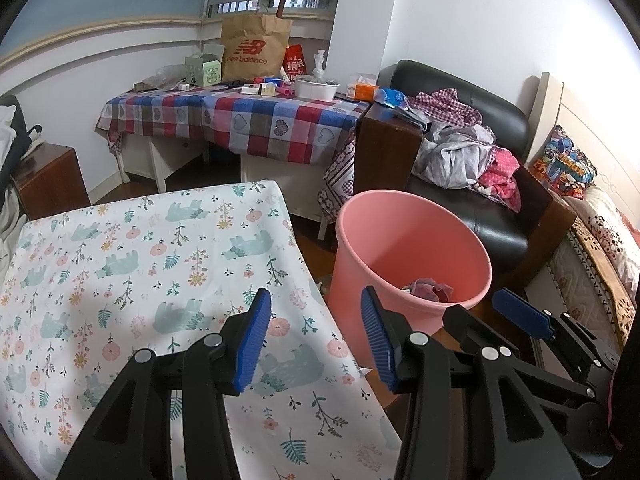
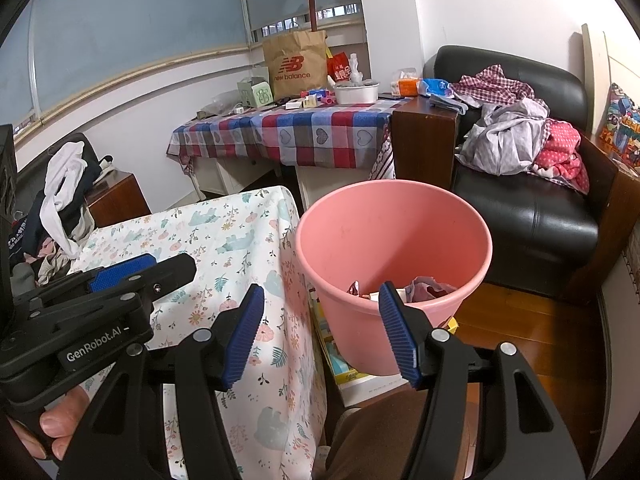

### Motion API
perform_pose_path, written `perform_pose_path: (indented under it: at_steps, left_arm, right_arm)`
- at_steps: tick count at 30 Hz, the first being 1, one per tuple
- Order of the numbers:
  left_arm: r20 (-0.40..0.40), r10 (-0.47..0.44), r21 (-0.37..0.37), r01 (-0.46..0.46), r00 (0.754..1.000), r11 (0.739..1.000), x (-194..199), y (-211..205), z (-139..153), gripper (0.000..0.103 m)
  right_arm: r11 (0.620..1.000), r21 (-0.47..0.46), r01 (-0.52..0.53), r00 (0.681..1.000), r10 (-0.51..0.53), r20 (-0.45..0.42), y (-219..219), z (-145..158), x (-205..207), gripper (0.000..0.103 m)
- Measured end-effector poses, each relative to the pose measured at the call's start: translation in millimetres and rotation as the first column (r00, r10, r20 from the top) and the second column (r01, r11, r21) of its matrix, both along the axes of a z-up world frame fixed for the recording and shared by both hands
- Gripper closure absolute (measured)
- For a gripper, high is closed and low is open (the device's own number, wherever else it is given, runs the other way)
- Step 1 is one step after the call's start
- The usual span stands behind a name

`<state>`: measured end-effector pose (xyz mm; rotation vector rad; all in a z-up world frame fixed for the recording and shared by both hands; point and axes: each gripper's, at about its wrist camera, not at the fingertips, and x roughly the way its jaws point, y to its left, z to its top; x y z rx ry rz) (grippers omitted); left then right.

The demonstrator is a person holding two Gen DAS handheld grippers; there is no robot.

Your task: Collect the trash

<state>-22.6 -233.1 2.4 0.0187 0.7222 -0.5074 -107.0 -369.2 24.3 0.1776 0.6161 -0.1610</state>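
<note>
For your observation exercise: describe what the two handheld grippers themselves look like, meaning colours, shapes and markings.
Both the left gripper and the right gripper have black angular plastic frames with silver round pivot bolts. Each finger ends in a flat blue ribbed pad. The left gripper's body carries white "GenRobot.AI" lettering. No cables show.

Even indoor light, sharp focus, soft shadows — fisheye bending, dark vignetted corners
</note>
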Motion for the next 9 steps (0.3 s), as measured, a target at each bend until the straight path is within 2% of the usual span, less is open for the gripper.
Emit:
perform_pose_path:
  at_steps: [9]
  left_arm:
    - [-0.008,0.0,0.005,0.0,1.0,1.0,3.7,0.8,-2.2,0.057]
  right_arm:
    - [1.0,0.003,0.0,1.0,0.0,-0.002,-0.2,0.3,1.3,0.043]
